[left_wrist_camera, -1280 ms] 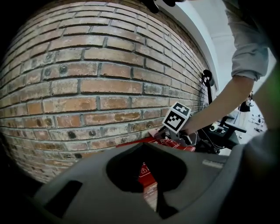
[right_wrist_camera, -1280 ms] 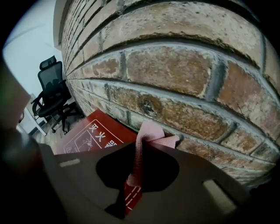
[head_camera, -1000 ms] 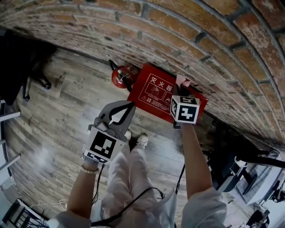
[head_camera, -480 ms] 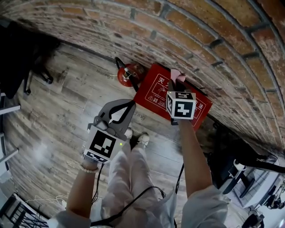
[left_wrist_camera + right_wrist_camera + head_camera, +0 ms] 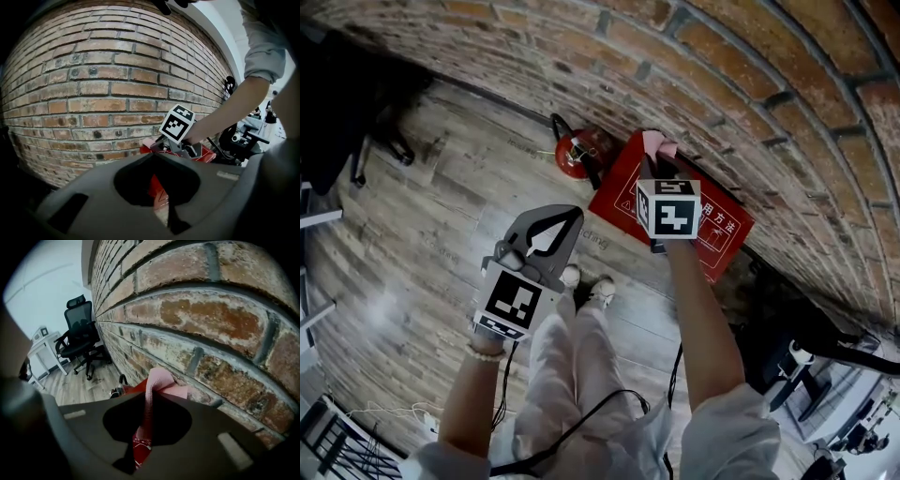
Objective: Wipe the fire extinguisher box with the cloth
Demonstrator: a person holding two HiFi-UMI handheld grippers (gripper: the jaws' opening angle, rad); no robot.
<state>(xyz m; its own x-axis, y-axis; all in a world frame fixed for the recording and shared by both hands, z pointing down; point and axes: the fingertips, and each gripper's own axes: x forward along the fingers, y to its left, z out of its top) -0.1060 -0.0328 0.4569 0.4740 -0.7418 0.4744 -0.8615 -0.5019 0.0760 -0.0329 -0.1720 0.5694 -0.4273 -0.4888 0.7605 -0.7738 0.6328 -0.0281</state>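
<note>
One box [image 5: 717, 230] lengthwise along wall [image 5: 750, 94], right gripper [image 5: 657, 161] pinching cloth [image 5: 659, 142]

Box [image 5: 717, 239] is set on floor [image 5: 441, 216] against wall [image 5: 722, 84]; extinguisher [image 5: 581, 150] is placed just left; cloth [image 5: 657, 143] is held at box's far left corner.

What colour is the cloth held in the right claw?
The cloth is pink, seen best in the right gripper view.
</note>
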